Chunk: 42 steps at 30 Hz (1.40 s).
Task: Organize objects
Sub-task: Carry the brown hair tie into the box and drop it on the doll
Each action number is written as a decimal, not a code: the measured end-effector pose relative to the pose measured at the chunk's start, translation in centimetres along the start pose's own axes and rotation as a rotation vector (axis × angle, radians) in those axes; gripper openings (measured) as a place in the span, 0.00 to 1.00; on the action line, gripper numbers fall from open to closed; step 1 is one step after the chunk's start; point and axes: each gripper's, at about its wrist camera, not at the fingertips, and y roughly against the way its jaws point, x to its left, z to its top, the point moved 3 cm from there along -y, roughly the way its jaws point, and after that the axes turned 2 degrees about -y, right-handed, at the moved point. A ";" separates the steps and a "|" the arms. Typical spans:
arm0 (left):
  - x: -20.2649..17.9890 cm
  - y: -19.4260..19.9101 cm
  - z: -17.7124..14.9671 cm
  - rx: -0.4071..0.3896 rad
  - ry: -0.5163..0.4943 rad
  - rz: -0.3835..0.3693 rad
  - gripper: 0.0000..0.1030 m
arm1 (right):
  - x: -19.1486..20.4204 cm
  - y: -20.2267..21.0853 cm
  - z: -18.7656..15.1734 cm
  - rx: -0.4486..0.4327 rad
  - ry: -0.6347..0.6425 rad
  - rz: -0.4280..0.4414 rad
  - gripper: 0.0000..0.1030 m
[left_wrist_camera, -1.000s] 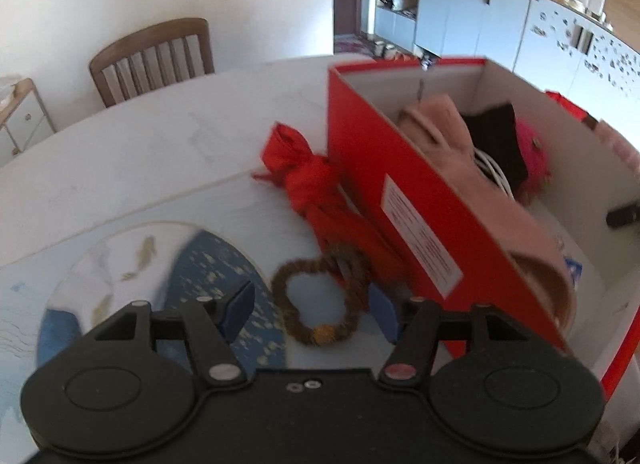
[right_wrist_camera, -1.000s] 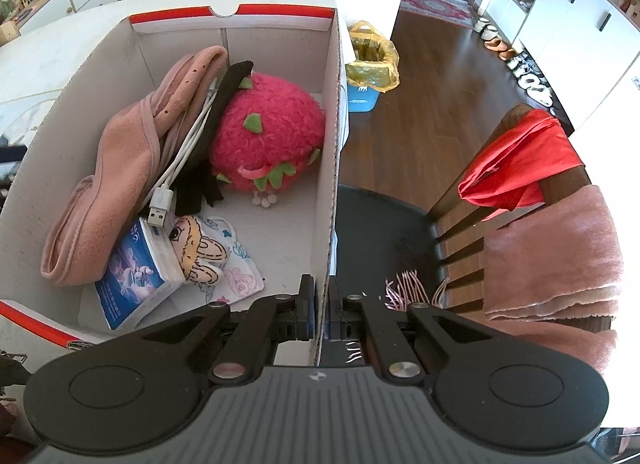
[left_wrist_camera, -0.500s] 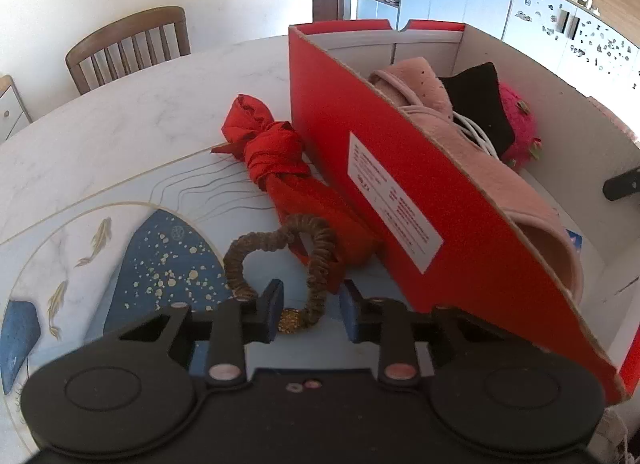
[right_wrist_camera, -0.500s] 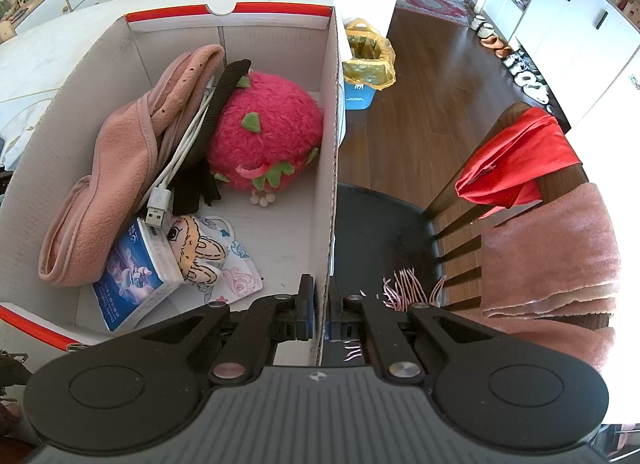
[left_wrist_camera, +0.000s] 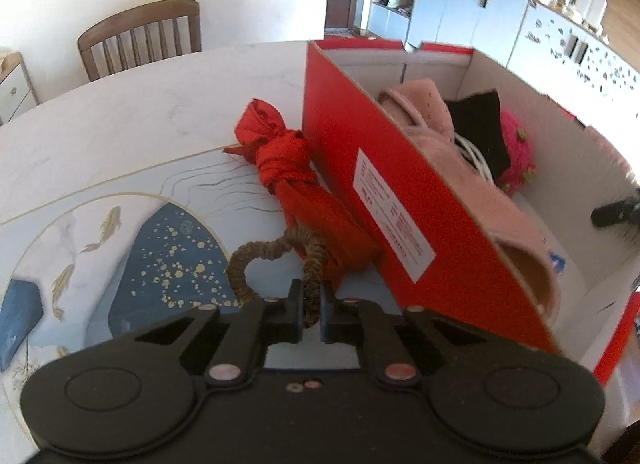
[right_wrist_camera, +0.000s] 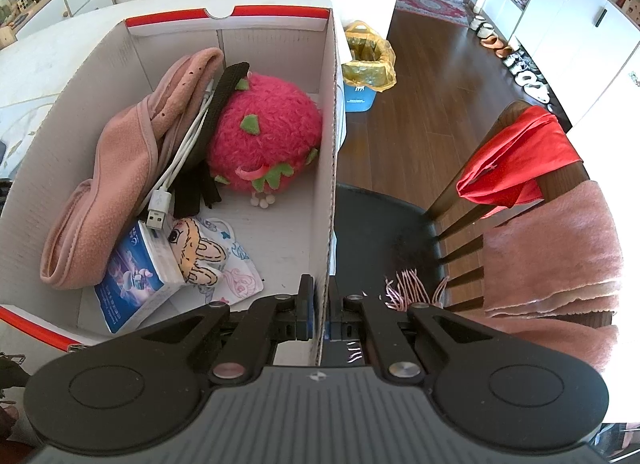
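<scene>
Pinching bead bracelet (left_wrist_camera: 256,260), left gripper (left_wrist_camera: 310,314) low over table (left_wrist_camera: 120,136), right gripper (right_wrist_camera: 320,306) clamping box wall (right_wrist_camera: 326,168)

Umbrella (left_wrist_camera: 296,180) lies on table (left_wrist_camera: 120,136), left of box (left_wrist_camera: 400,200).

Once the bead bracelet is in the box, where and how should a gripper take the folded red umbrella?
Probably across the red umbrella at its slim middle, below the tied knot, coming from above: the red box wall blocks its right side, and it lies flat on the table.
</scene>
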 end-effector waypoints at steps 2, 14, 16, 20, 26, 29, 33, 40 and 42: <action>0.4 0.8 0.2 -0.003 0.033 -0.014 0.04 | -0.1 0.0 -0.1 -0.003 -0.007 0.006 0.04; 0.8 5.4 1.5 -0.067 0.129 -0.019 0.04 | -0.7 0.2 -0.2 -0.029 -0.025 0.048 0.04; 0.5 6.6 2.2 -0.097 0.129 -0.026 0.04 | -0.8 0.3 -0.3 -0.034 -0.029 0.055 0.04; -1.3 8.7 3.6 -0.168 0.072 -0.009 0.04 | -0.9 0.4 -0.4 -0.045 -0.034 0.063 0.04; -4.7 9.9 5.7 -0.204 -0.009 -0.076 0.04 | -1.2 0.4 -0.5 -0.055 -0.041 0.074 0.04; -6.5 9.8 6.4 -0.210 -0.056 -0.108 0.04 | -1.2 0.4 -0.5 -0.056 -0.040 0.077 0.04; -8.7 9.1 7.2 -0.209 -0.096 -0.150 0.04 | -1.3 0.4 -0.6 -0.058 -0.040 0.080 0.04; -12.4 7.1 8.0 -0.173 -0.211 -0.237 0.04 | -1.3 0.4 -0.6 -0.057 -0.038 0.084 0.04; -13.6 6.5 7.9 -0.171 -0.265 -0.249 0.04 | -1.3 0.3 -0.6 -0.057 -0.037 0.084 0.04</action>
